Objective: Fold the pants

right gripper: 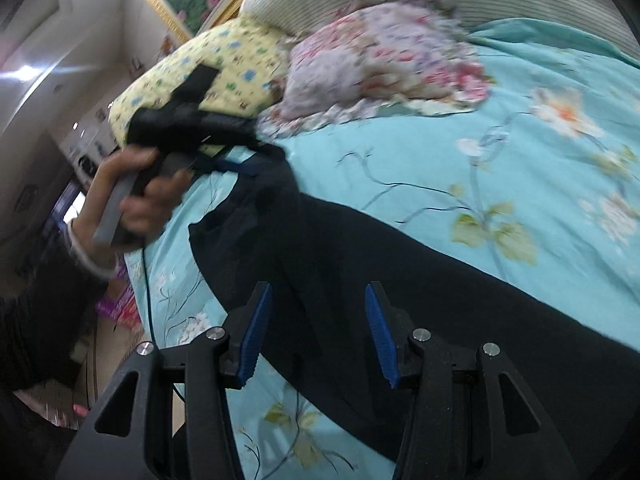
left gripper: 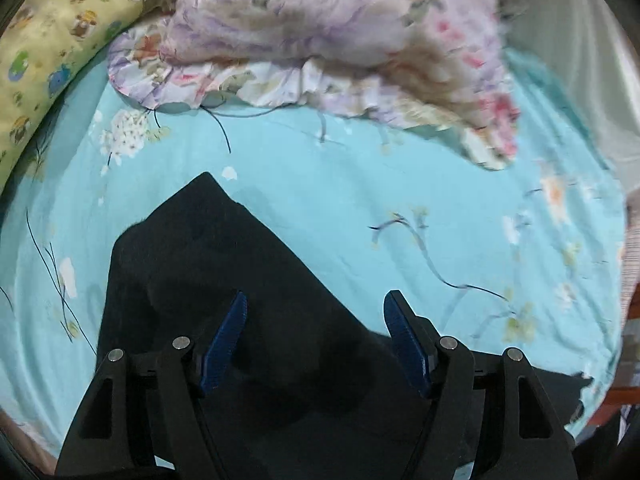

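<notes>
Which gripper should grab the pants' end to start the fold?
Probably left: the left gripper is open right above the pants' corner. The right gripper is open over mid-fabric.

text: none legible | labels: none | brands: none | numbers: none | signs: none | views: both wrist cameras

Left gripper (left gripper: 316, 312) jaws apart above black pants (left gripper: 208, 280) on turquoise sheet (left gripper: 360, 184); contact unclear.

Both grippers stand with fingers spread wide. The left gripper (left gripper: 314, 320) is held by the left hand (right gripper: 136, 196); the right gripper (right gripper: 318, 312) hangs low over the bed.
</notes>
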### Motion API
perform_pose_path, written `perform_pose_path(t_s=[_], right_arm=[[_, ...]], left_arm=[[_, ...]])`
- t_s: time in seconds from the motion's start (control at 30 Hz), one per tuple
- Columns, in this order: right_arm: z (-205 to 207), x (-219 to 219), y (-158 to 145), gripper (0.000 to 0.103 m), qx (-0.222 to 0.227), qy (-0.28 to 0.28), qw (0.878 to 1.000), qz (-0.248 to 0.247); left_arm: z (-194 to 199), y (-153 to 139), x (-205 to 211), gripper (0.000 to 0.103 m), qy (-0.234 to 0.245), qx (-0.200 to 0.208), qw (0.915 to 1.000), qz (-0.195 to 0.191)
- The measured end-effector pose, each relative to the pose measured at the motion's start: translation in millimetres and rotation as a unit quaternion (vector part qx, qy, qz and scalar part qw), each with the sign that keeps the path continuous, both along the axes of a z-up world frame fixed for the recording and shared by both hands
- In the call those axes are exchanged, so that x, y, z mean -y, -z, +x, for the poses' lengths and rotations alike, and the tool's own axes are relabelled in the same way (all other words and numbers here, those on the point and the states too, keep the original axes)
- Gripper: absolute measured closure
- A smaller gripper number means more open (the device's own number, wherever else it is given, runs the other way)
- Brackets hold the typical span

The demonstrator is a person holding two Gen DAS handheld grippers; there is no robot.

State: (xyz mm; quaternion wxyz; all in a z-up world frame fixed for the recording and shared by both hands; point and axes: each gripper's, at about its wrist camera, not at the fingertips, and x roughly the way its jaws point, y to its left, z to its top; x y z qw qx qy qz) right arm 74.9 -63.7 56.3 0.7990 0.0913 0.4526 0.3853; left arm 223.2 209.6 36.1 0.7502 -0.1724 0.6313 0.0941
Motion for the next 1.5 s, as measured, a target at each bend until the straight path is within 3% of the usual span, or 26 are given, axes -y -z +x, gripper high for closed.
perform_pose_path(t_s=[0.2,0.33,0.43,0.53,0.57,0.6,0.63,0.67,0.87,1.1,1.3,1.5], right_arm=[[12,-26,9,0.050,-0.013,-0.037,0.999,-0.014],[16,-38,19,0.050,-0.024,-0.061,0.998,-0.026],[16,-47,26,0.050,-0.032,-0.076,0.996,-0.034],[15,-55,32,0.050,-0.034,-0.084,0.995,-0.046],[13,-58,35,0.053,-0.032,-0.087,0.994,-0.055],[13,-60,37,0.070,-0.032,-0.089,0.994,-0.058],[12,-61,39,0.090,-0.033,-0.091,0.993,-0.062],[12,-62,41,0.094,-0.034,-0.087,0.993,-0.069],[5,-53,21,0.096,-0.002,-0.077,0.996,-0.048],[-8,-47,-4,0.097,0.030,-0.082,0.995,-0.043],[-23,-54,-2,0.097,0.035,-0.100,0.993,-0.058],[-35,-64,11,0.097,0.030,-0.116,0.989,-0.088]], left_arm=[[26,36,10,0.030,0.026,-0.080,0.9957,0.039],[22,47,18,0.031,0.053,-0.084,0.9922,0.076],[12,48,24,0.037,0.075,-0.066,0.9897,0.102],[-2,42,22,0.060,0.075,-0.043,0.9899,0.112],[-7,39,20,0.074,0.070,-0.034,0.9910,0.108],[-14,35,17,0.088,0.063,-0.024,0.9928,0.099],[-20,29,13,0.091,0.054,-0.011,0.9949,0.084],[-26,24,10,0.095,0.048,0.000,0.9959,0.077],[-78,-9,-11,0.099,-0.007,0.094,0.9956,0.005],[-160,-34,-35,0.099,-0.087,0.182,0.9758,-0.086],[-196,-26,-41,0.099,-0.121,0.216,0.9614,-0.121],[-223,-4,-53,0.099,-0.138,0.217,0.9549,-0.147]])
